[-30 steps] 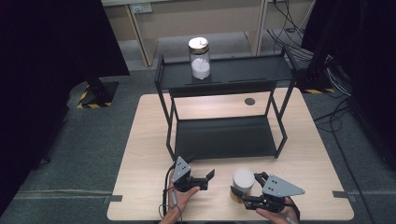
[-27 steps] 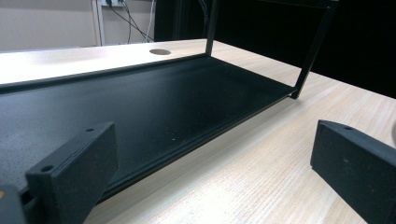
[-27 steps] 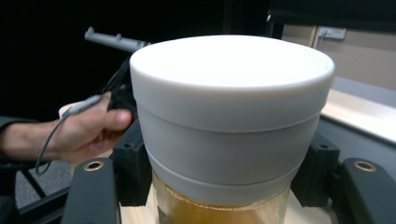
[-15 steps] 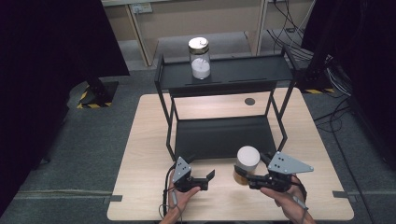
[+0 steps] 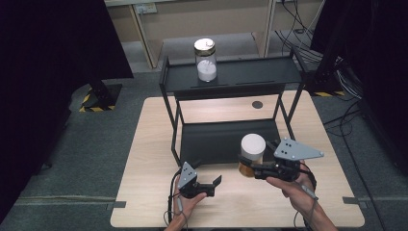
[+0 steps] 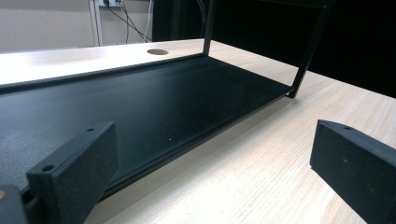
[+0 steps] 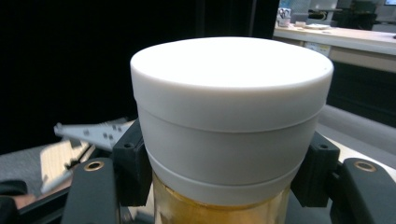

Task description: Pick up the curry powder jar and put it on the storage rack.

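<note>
My right gripper [image 5: 251,163] is shut on a jar with a white lid [image 5: 253,146] and amber contents, held above the table just in front of the black rack's lower shelf [image 5: 211,139]. In the right gripper view the white-lidded jar [image 7: 231,116] sits between both jaws. My left gripper [image 5: 209,183] rests open near the table's front edge, nothing between its fingers [image 6: 74,172]. A glass jar of white powder [image 5: 206,60] with a clear lid stands on the rack's top shelf [image 5: 250,72], left of centre.
The black two-tier metal rack stands on the wooden table [image 5: 144,144], its thin legs [image 5: 172,125] at the corners. A round cable hole [image 5: 257,104] lies behind the rack. Cables and dark stands sit on the floor to the right.
My right gripper has risen and moved forward with the white-lidded jar, from the table's front toward the rack's lower shelf. The left gripper has stayed put.
</note>
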### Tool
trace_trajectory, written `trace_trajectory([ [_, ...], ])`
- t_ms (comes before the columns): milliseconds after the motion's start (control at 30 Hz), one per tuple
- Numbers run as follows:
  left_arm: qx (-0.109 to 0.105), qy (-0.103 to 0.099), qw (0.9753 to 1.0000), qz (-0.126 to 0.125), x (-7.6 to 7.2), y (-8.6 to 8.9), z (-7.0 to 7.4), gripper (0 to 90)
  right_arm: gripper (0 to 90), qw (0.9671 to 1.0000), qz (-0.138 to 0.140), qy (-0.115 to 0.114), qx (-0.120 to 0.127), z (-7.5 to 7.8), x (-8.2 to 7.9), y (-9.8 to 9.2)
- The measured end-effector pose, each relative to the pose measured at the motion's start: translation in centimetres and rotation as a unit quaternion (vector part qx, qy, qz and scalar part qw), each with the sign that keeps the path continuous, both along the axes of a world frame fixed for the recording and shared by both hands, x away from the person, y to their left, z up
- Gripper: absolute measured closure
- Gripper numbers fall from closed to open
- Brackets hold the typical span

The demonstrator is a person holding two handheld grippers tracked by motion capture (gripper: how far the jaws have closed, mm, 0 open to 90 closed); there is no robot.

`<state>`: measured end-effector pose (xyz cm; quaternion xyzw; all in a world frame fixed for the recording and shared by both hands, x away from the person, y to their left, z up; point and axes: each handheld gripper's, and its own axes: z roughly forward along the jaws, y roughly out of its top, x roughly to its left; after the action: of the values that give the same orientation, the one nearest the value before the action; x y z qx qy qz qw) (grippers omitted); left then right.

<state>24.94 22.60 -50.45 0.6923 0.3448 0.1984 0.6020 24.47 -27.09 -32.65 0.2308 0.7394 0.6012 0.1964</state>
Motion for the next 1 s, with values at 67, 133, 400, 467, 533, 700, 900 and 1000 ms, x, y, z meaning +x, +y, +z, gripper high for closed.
trace_trajectory([
  [67, -0.001, -0.001, 1.0000, 0.000, 0.0, 0.0, 0.0, 0.7, 35.4, 1.0000, 0.001, -0.004, 0.000, 0.6, 0.3, 0.3],
  [133, 0.000, -0.002, 1.0000, -0.001, 0.0, 0.0, 0.0, 0.7, 35.4, 1.0000, -0.001, -0.008, -0.002, 0.9, 0.3, 0.5],
  [400, 0.001, -0.002, 1.0000, -0.002, 0.0, 0.0, 0.0, 0.7, 35.4, 0.9998, -0.004, -0.016, -0.008, 3.8, 1.3, 1.3],
  [467, 0.001, -0.001, 1.0000, -0.002, 0.0, 0.0, 0.0, 0.7, 35.4, 0.9998, -0.004, -0.015, -0.009, 4.2, 1.5, 1.3],
  [533, 0.001, -0.001, 1.0000, -0.003, 0.0, 0.0, 0.0, 0.7, 35.4, 0.9998, -0.003, -0.015, -0.012, 4.7, 1.7, 1.5],
  [700, 0.001, -0.002, 1.0000, -0.003, -0.1, -0.1, 0.0, 0.8, 35.4, 0.9999, 0.005, -0.012, -0.010, 6.5, 2.7, 1.8],
  [900, 0.000, -0.002, 1.0000, -0.004, -0.1, -0.1, 0.0, 0.8, 35.4, 0.9998, 0.008, -0.015, -0.007, 8.5, 3.6, 2.2],
  [1000, -0.001, -0.002, 1.0000, -0.004, -0.1, -0.1, 0.0, 0.8, 35.4, 0.9998, 0.004, -0.020, -0.008, 9.5, 3.9, 2.4],
])
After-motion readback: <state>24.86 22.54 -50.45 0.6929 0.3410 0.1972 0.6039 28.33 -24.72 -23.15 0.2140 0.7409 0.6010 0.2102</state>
